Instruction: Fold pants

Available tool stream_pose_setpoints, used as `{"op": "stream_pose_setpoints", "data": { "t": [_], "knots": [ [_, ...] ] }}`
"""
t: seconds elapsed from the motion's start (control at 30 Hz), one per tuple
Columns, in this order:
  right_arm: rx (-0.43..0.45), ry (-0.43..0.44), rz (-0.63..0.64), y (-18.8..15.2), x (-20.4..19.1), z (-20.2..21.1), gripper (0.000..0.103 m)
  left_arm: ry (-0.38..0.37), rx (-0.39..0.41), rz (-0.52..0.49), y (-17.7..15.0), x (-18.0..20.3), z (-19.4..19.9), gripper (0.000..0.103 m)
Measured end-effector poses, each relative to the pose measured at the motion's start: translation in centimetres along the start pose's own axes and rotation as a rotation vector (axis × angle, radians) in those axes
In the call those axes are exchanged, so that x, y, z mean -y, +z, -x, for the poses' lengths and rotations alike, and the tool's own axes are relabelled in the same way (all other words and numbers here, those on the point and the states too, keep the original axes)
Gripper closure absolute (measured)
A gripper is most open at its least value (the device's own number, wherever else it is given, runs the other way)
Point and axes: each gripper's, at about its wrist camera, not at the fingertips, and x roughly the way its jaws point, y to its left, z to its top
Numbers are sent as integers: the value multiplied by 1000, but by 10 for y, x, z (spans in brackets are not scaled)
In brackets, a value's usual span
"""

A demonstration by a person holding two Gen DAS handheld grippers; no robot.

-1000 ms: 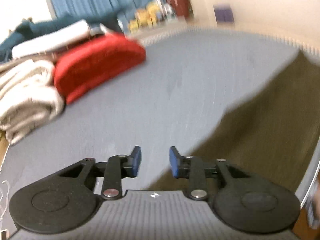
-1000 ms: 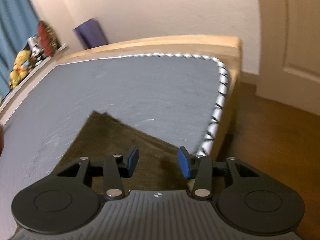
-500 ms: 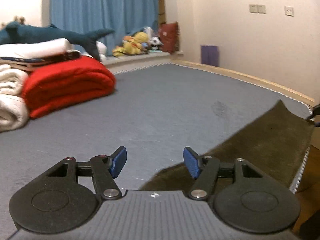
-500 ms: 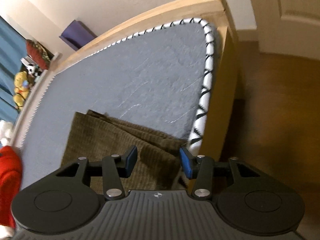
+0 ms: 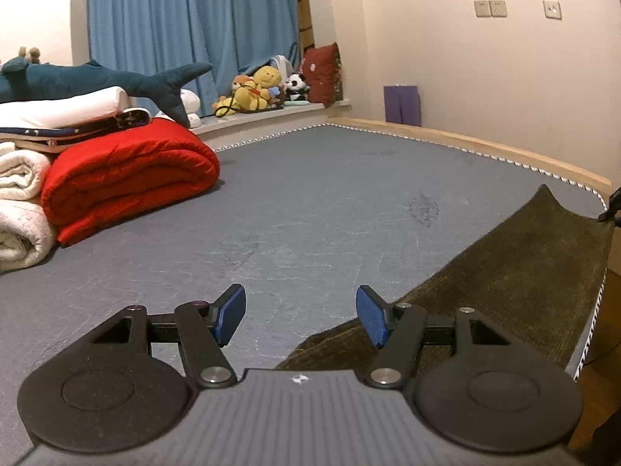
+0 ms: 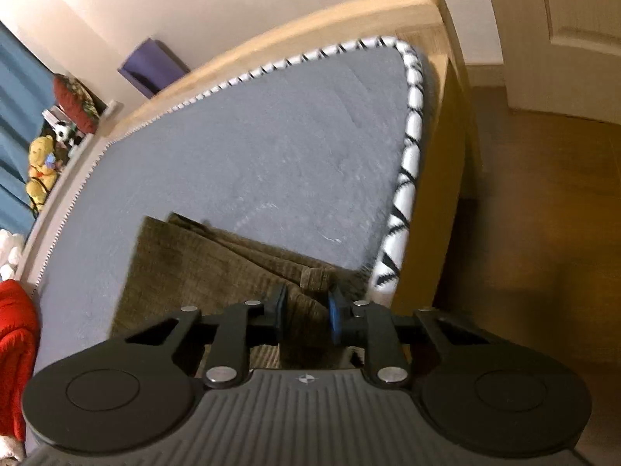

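right gripper [image 6: 305, 316]: pads nearly closed with pants [image 6: 217, 272] fabric bunched between them, actual contact hidden behind the finger links, can't tell how many layers are pinched. near end of the pants runs under the gripper body, cut off. bed corner ahead is motion-blurred

left gripper [image 5: 300, 316]: pants [image 5: 504, 283] edge below-right disappears under its body, waistband or hem unclear. black part at the far right edge [image 5: 611, 209] is cropped. white blankets [image 5: 19, 202] and shark plush [image 5: 77, 79] far left are cut by the frame. wall plates [image 5: 491, 8] far ahead-right too small to read
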Motion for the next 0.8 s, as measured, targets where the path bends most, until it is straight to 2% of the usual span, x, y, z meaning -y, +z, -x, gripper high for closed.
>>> {"op": "stream_pose_setpoints", "data": {
  "t": [0.13,0.23,0.3,0.37,0.43,0.5,0.57,0.67,0.73,0.8],
  "knots": [
    [67,29,7,-1,-16,23,84,29,8,31,5,-11,2,34],
    [151,50,124,-8,-52,52,84,63,3,63,7,-21,2,34],
    [209,72,247,-23,-89,76,84,80,-4,94,7,-29,2,34],
    [274,115,426,-49,-135,102,84,104,-13,131,5,-39,1,34],
    [325,196,610,-88,-181,127,84,126,-25,168,2,-49,0,34],
    [338,323,798,-143,-226,152,84,148,-39,212,1,-60,-2,34],
    [302,458,941,-196,-258,170,84,154,-55,259,0,-71,-4,34],
    [168,662,1147,-282,-289,187,84,154,-90,323,-4,-84,-9,34],
    [-19,762,1268,-336,-301,183,83,140,-115,353,-6,-90,-14,34],
    [-251,802,1358,-382,-304,169,79,115,-144,374,-10,-94,-18,33]
  ]
}}
